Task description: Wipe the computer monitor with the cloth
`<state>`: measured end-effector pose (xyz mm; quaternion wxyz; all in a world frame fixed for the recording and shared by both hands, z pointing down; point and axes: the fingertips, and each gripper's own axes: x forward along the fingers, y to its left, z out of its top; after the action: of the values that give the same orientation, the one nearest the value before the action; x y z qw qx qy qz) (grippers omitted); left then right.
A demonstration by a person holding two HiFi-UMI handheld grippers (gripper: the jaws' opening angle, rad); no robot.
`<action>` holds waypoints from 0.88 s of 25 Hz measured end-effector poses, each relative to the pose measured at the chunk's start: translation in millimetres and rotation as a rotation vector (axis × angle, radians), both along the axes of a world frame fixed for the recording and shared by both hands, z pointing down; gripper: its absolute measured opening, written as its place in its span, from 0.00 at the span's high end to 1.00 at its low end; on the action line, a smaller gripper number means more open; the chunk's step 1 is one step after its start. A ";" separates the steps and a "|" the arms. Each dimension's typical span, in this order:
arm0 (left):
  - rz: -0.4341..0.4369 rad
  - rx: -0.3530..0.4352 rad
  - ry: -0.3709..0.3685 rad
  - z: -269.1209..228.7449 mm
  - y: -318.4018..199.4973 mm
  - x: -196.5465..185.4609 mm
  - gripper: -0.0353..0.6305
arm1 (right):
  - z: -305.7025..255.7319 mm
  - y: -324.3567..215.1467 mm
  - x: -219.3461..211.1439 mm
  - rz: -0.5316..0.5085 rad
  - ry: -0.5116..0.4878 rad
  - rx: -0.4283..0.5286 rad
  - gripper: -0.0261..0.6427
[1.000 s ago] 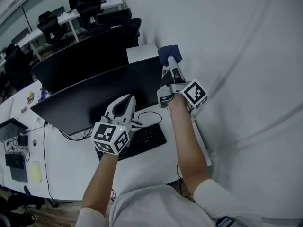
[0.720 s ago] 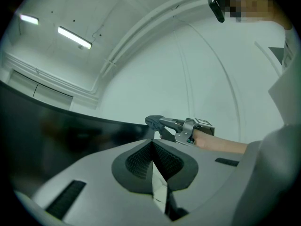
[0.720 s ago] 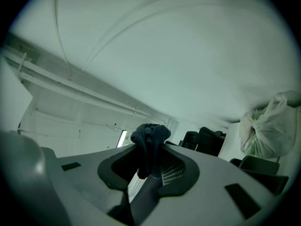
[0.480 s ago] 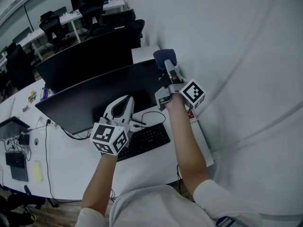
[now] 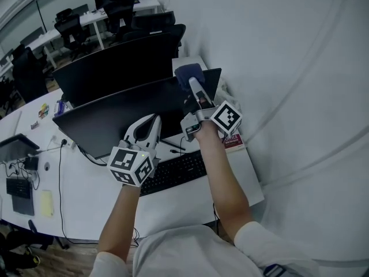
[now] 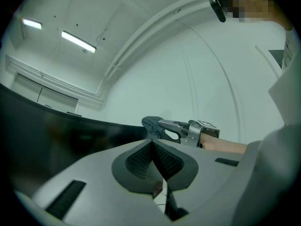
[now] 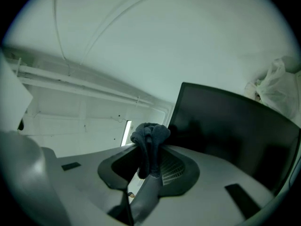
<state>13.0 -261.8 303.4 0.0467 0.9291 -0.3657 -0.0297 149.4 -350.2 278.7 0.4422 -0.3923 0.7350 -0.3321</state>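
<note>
The dark computer monitor stands across the white desk. My right gripper is shut on a dark blue cloth, which is held against the screen's upper right part, a little in from the right edge. In the right gripper view the cloth bunches between the jaws, with the monitor just to the right. My left gripper hovers before the screen's lower middle, shut and holding nothing. Its own view shows the pads pressed together, and beyond them the right gripper with the cloth.
A black keyboard lies on the desk below the monitor, with cables beside it. A second dark monitor stands behind. A white wall runs close on the right, a red box by it. A plastic bag sits behind the screen.
The right gripper with the cloth has moved left, from past the monitor's right edge onto the upper right of the screen. The left gripper has stayed about where it was.
</note>
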 end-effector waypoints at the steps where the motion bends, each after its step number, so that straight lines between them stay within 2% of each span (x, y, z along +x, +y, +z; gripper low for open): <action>1: -0.001 -0.002 0.001 0.1 0.2 -6.2 0.94 | 0.3 0.2 -8.4 -0.009 -0.002 -0.001 0.78; 10: -0.047 -0.009 0.019 -0.7 -1.4 -70.4 0.94 | 0.1 1.6 -84.2 -0.087 0.002 0.004 0.78; 15: -0.107 -0.012 0.024 3.9 -1.6 -118.2 0.94 | 0.8 5.7 -141.9 -0.142 0.042 0.015 0.78; 19: -0.161 -0.011 0.023 5.7 -0.4 -160.3 0.94 | 9.8 7.4 -181.9 -0.156 0.114 -0.009 0.78; 22: -0.195 -0.006 0.021 4.9 2.3 -190.2 0.94 | 9.0 10.9 -216.1 -0.197 0.097 -0.002 0.78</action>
<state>-177.1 -259.5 308.3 0.0499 0.8885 -0.4541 -0.0427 -66.7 -339.3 287.7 0.3708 -0.3342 0.7904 -0.3552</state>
